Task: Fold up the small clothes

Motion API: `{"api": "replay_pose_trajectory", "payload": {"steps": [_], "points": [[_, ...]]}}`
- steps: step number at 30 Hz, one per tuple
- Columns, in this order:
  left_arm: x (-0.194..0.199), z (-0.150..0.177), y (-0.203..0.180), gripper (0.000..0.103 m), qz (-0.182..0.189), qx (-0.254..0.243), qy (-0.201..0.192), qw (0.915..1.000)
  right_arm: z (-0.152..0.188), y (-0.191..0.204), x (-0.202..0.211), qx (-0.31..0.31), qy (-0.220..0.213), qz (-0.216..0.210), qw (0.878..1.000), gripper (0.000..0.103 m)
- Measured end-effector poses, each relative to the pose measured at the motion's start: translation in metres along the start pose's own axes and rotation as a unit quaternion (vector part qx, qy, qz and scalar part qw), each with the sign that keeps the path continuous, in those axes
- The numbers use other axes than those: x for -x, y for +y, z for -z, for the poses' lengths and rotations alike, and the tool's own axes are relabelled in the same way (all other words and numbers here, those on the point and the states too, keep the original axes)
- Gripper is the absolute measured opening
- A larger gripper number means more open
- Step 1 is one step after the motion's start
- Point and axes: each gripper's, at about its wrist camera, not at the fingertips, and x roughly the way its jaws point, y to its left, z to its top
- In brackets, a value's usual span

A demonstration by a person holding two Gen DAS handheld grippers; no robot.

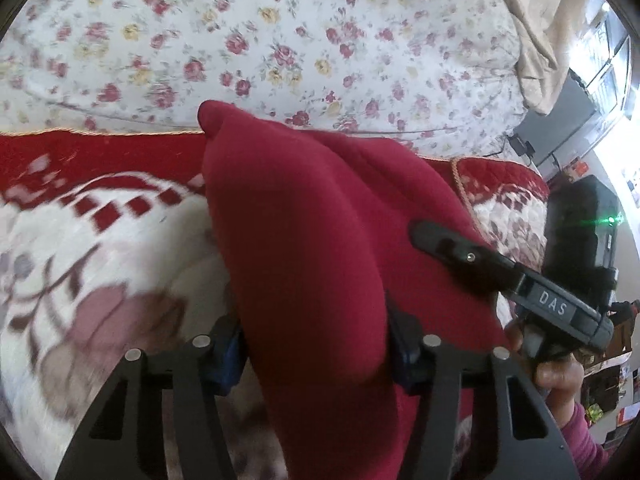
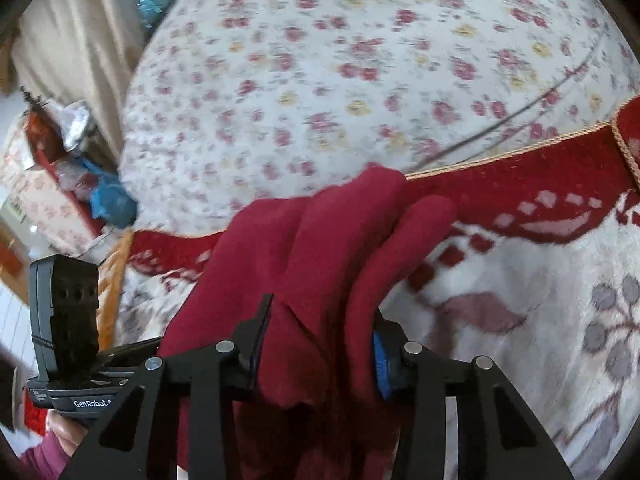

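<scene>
Crimson knit garment, soft and thick, is hanging bunched between both grippers above a red-and-white floral plush blanket. Left gripper is pinching a rounded fold of the cloth; its black fingers with blue pads are pressing in on either side, partly closed around the thickness. Fabric is rising past the jaws to a small peak near the blanket's corded edge.

Right gripper is likewise clamping the same garment, jaws about half closed, one blue pad showing against the cloth, the other finger seen edge-on as it is biting into a crease. Several loose folds are spilling forward over the jaws.

In the left wrist view, the right gripper's black body is showing at the garment's right edge, a person's hand in a mauve sleeve gripping it. In the right wrist view, the left gripper's body is standing at the lower left.

White bedspread with red and yellow roses is lying beyond the blanket. Beige curtain is hanging at the far side. Motion blur is softening the background.
</scene>
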Motion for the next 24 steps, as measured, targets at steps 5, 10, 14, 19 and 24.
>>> {"api": "replay_pose_trajectory", "payload": {"steps": [5, 10, 14, 19, 24], "points": [[0.044, 0.048, 0.005, 0.057, -0.014, 0.013, 0.003, 0.9998, 0.031, 0.033, 0.006, 0.021, 0.078, -0.009, 0.997, 0.049], [0.044, 0.095, 0.022, 0.072, -0.055, 0.028, 0.013, 0.998, 0.065, 0.047, 0.021, 0.04, 0.096, 0.064, 0.993, 0.066], [0.074, 0.098, 0.03, 0.083, -0.085, 0.052, -0.052, 0.9937, 0.073, 0.069, 0.071, 0.062, 0.037, 0.059, 0.996, 0.066], [0.084, 0.099, 0.029, 0.091, -0.142, 0.055, -0.097, 0.9835, 0.094, 0.131, 0.08, 0.189, 0.042, 0.039, 0.98, 0.062], [0.08, 0.109, 0.026, 0.093, -0.165, 0.035, -0.111, 0.9795, 0.121, 0.11, 0.03, 0.199, 0.112, 0.126, 0.965, 0.043]]}}
